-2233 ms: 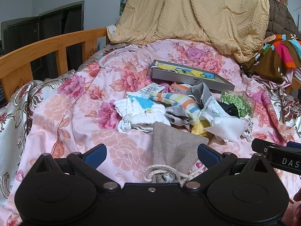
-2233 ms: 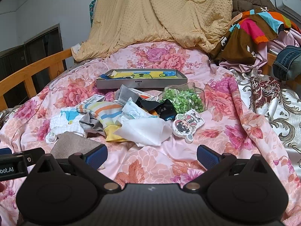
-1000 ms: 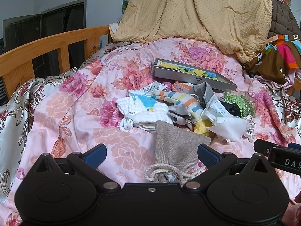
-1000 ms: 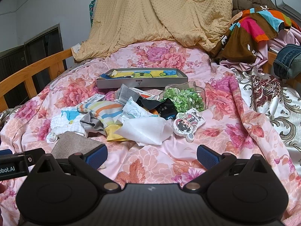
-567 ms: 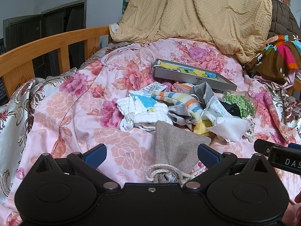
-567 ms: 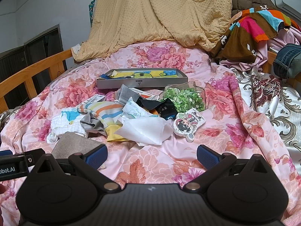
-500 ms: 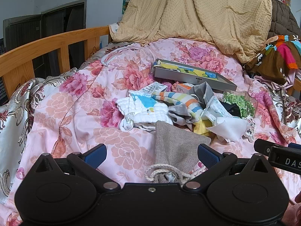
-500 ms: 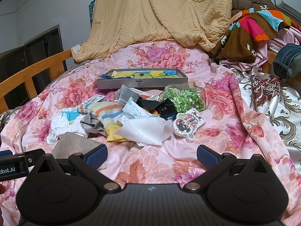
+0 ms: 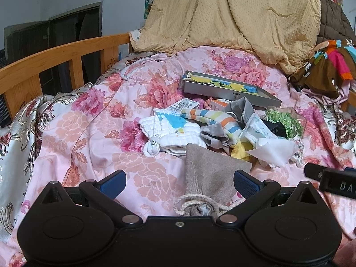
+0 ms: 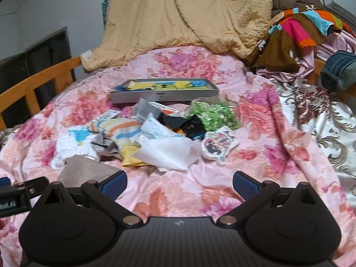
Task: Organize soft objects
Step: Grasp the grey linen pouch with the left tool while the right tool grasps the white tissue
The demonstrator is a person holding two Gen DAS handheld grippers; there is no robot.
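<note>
Left wrist view: left gripper [image 9: 179,181], jaws spread wide, nothing between the pads. Grey drawstring pouch [image 9: 211,173] lies flat on the floral bedspread [image 9: 89,138] just ahead of it, rope-tied mouth nearest the camera. Beyond the pouch, touching its far corner: white quilted cloth with blue print [image 9: 173,131]. To that cloth's right, a heap: striped sock [image 9: 213,120], grey cloth [image 9: 242,109], white tissue-like sheet [image 9: 273,151], yellow piece [image 9: 239,151]. Clear bag of green bits [image 9: 287,120] at the heap's right edge. Grey tray with yellow cartoon cloth [image 9: 227,89] farther back. Tan blanket [image 9: 233,17] draped behind; wooden bed rail [image 9: 55,60] at left. Framing and contents match the view of half a second ago.

Right wrist view: right gripper [image 10: 179,181], jaws likewise wide apart and empty, over bare bedspread. Cartoon sticker pack [image 10: 219,143] right of the tissue sheet, near the green bag. Change against the earlier frame: picture now slightly blurred, and the heap and tray sit a little higher and closer in frame; the camera has shifted. Objects on the bed keep their arrangement.
</note>
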